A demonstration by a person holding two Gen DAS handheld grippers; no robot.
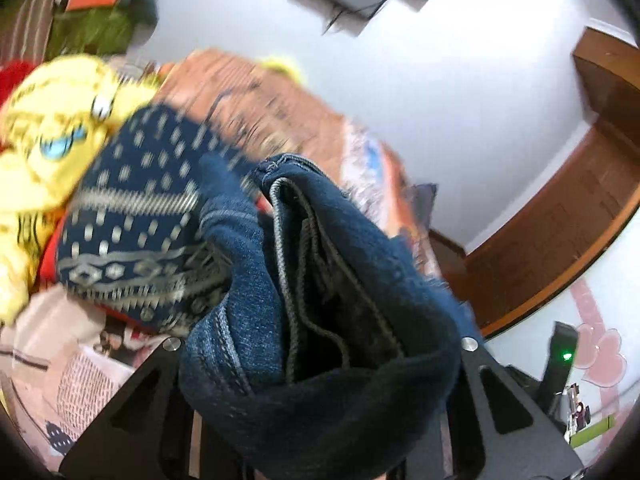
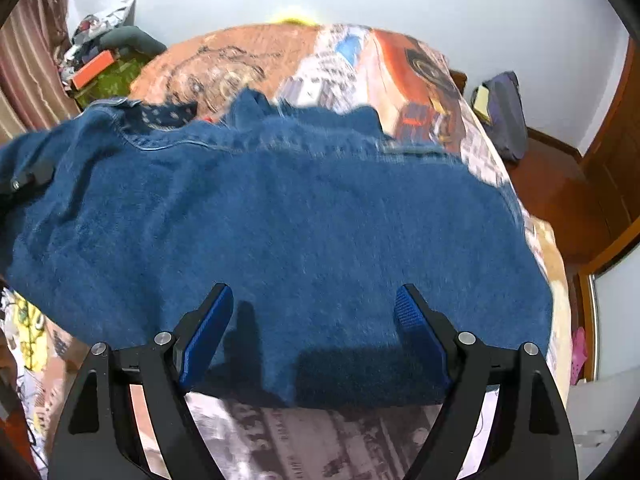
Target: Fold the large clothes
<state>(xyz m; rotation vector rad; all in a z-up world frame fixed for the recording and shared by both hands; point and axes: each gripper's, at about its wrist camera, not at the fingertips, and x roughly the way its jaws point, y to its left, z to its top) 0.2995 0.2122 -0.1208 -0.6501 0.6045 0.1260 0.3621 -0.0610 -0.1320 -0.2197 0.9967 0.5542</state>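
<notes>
A large blue denim garment (image 2: 280,220) lies spread across the bed. My right gripper (image 2: 314,304) hovers just over its near edge, open, with its blue pads (image 2: 208,336) apart and nothing between them. In the left wrist view a bunched fold of the same denim (image 1: 340,280) fills the space between the jaws of my left gripper (image 1: 320,360), which is shut on it. The cloth hides the left fingertips. A black part of the left gripper (image 2: 28,178) shows at the garment's left edge in the right wrist view.
The bed has a printed orange and newspaper-pattern cover (image 2: 400,68). A navy patterned garment (image 1: 140,208) and a yellow printed one (image 1: 52,120) lie beside the denim. A dark bag (image 2: 504,116) sits on the wooden floor by the wall, and a wooden door (image 1: 560,216) stands to the right.
</notes>
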